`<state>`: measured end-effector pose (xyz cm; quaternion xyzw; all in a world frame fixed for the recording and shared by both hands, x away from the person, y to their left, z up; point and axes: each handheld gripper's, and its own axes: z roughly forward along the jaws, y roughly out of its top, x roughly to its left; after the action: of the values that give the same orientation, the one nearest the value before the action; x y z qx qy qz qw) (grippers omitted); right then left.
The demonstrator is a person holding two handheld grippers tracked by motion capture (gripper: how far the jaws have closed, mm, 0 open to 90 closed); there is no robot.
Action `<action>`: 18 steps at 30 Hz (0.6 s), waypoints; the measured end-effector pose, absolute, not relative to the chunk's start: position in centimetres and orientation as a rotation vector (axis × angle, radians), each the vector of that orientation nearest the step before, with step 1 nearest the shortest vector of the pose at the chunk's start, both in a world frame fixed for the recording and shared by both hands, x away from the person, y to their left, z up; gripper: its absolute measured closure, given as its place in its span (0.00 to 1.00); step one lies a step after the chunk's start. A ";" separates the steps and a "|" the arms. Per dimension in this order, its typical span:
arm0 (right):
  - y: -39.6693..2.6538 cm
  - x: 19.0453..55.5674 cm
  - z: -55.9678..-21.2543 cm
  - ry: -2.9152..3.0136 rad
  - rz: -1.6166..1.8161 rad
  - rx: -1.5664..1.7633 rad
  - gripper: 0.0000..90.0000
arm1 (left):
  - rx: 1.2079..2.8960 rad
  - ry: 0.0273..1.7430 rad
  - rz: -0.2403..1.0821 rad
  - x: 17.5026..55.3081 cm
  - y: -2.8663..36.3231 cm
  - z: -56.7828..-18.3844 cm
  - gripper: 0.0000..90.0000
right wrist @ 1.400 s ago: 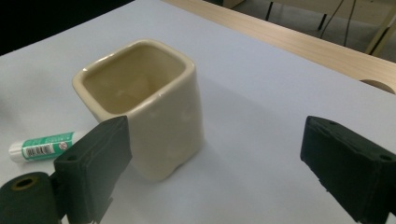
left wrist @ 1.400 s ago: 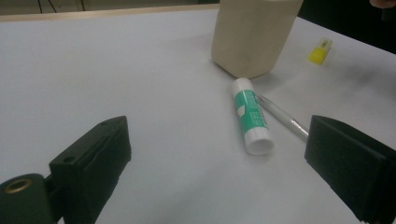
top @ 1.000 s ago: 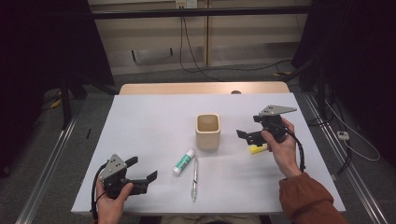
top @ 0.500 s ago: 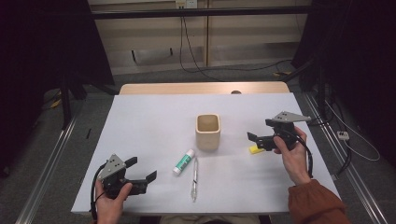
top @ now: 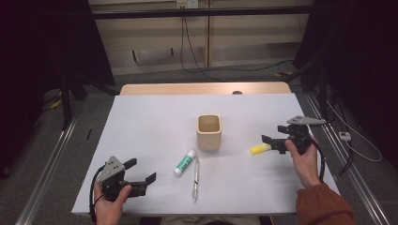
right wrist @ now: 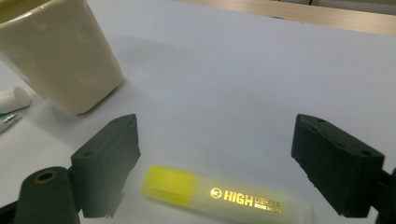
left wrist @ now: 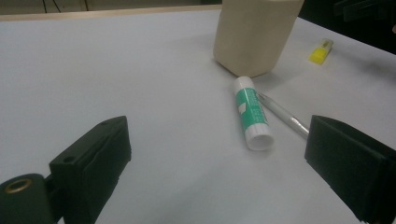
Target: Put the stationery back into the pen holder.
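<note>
Right gripper view puts the white tabletop [right wrist: 280, 60] beneath the right gripper [right wrist: 215, 158], jaws wide though they have just been closing a little, with the yellow highlighter [right wrist: 224, 193] lying between and just ahead, its long axis crosswise from jaw to jaw, untouched.

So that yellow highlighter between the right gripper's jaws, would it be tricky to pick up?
Probably not. The highlighter looks like stiff plastic, so it should not bend. It seems small and likely light. Its glossy barrel may be a bit slippery, and lying flat on the table it might roll if nudged sideways. The right gripper straddles it, jaws open.
</note>
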<state>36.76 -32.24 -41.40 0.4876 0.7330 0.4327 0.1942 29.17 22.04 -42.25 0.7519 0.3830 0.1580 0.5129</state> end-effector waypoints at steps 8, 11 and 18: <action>-33.1 36.7 -41.8 2.068 1.195 1.319 0.45 | 1.818 0.912 0.371 29.2 22.0 -42.3 0.08; -33.4 37.0 -41.8 2.062 1.225 1.326 0.53 | 1.818 0.910 0.372 29.2 22.0 -42.2 0.08; -34.1 37.3 -42.2 2.130 1.217 1.340 0.88 | 1.820 0.909 0.374 29.2 21.9 -42.2 0.08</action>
<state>37.34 -34.15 -42.19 0.4721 0.7506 0.4290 0.1723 29.21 21.93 -42.20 0.7561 0.3778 0.1556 0.5113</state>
